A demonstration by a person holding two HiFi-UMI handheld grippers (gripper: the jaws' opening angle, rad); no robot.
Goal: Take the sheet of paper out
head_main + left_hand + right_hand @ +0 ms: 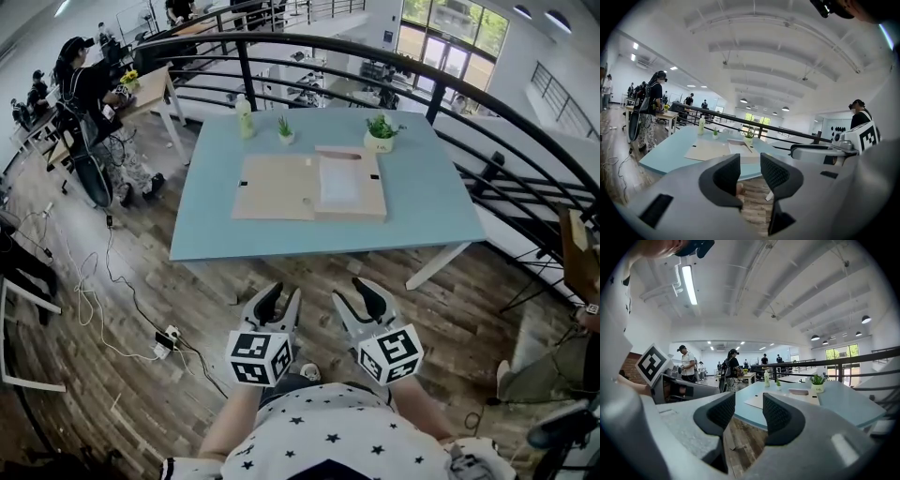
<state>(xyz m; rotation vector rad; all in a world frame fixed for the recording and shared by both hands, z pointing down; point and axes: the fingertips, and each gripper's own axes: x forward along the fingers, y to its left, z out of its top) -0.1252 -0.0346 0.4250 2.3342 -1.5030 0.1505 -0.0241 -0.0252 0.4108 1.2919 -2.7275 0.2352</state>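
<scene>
On the light blue table [216,225] lies a brown folder [277,187], opened flat. A white sheet of paper [339,183] rests on its right half. Both grippers hang close to my body, well short of the table's near edge and above the wooden floor. My left gripper [280,302] is open and holds nothing. My right gripper [361,298] is also open and empty. The left gripper view shows the folder [708,150] and the sheet [738,149] far beyond the jaws. In the right gripper view the folder [755,401] peeks out between the jaws.
A pale bottle [245,117], a small plant [285,131] and a bigger potted plant [380,133] stand along the table's far edge. A black railing [487,122] curves behind and to the right. Cables and a power strip [167,339] lie on the floor at left. A person [89,94] stands by a desk.
</scene>
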